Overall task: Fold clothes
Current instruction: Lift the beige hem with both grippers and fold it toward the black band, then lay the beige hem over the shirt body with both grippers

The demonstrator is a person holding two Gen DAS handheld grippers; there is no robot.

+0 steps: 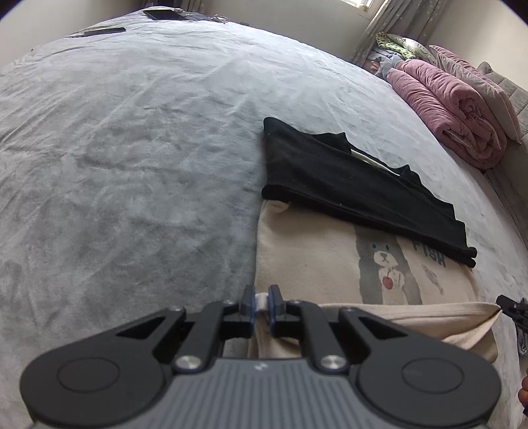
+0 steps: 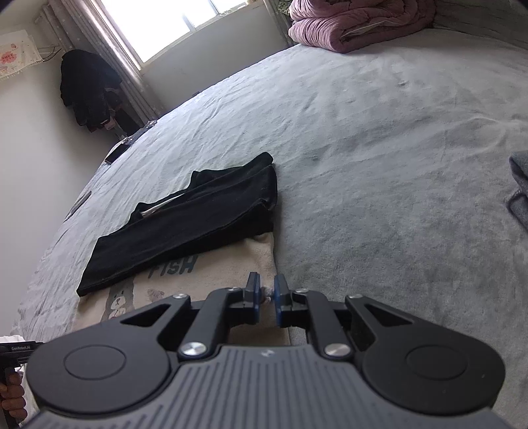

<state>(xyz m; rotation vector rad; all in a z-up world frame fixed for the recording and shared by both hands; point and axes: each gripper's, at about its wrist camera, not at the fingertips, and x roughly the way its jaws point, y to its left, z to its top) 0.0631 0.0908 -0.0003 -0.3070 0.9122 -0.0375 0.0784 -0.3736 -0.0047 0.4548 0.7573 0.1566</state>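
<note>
Cloth fills the near ground of both views: a cream garment [image 1: 313, 257] lies spread on the grey bedspread [image 1: 132, 148], its near edge lifted off the bed. The left gripper [image 1: 261, 302] has its blue-padded fingers drawn close together on a small bunch of that pale edge, and the right gripper [image 2: 267, 295] does the same at the opposite corner, a bit of light fabric pinched between its pads. Between the two grips the lifted hem runs as a taut band, seen in the left view stretching toward the right edge of the frame. The garment is soft-looking and beige, printed with a grey panel showing a bear [image 1: 387, 264] that holds a small red fruit, a little fish drawing, and the word "FISH" in dark letters [image 2: 180, 264]. Farther along, a folded black garment [image 1: 356, 184] rests on the far part of the cream one, overlapping it and reaching onto the bedspread; a white strip shows at its neck opening. Beyond it the wrinkled grey cover stretches away, with a rolled pink quilt [image 1: 455, 112] at the bed's far side and dark flat devices [image 1: 102, 31] near the far edge.
</note>
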